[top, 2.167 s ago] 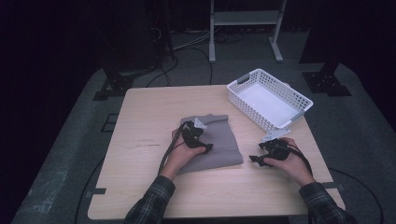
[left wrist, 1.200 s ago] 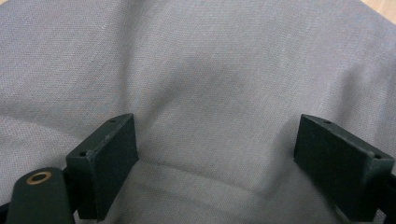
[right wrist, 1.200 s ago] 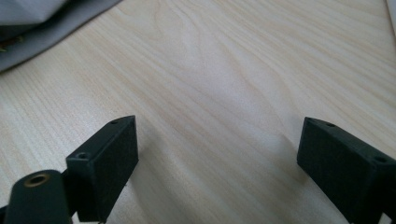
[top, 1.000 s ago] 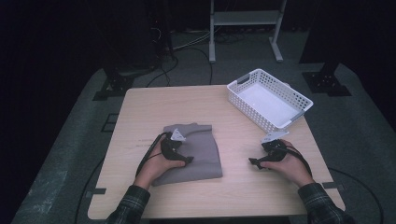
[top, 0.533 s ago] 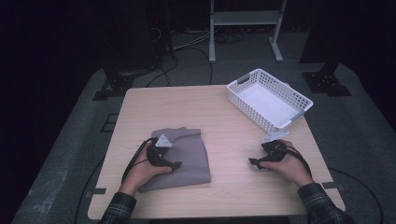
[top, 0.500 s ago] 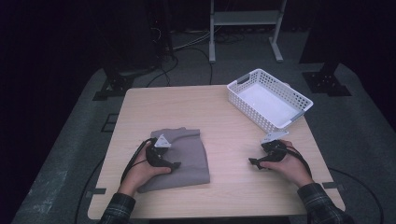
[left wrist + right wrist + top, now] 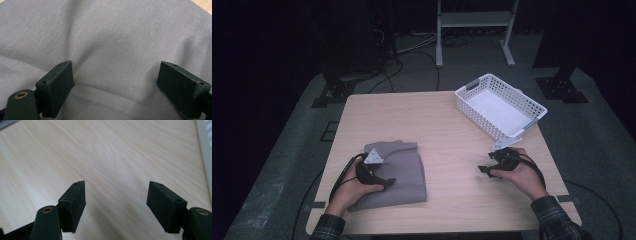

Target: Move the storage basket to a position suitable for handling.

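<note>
Dragged leftward, the grey cloth (image 7: 394,172) lay under the left gripper (image 7: 384,182) near the table (image 7: 452,125) front; a white basket (image 7: 499,105) stood apart. Left gripper view: jaws spread over cloth. Right gripper view: right gripper (image 7: 116,202) spread, just narrowing, over bare wood.

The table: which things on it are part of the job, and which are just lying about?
In the job:
grey cloth, under the left claw
left claw, open above the cloth

Lying about:
white basket, empty
right claw, open over bare table, its jaws just been closing on nothing
</note>
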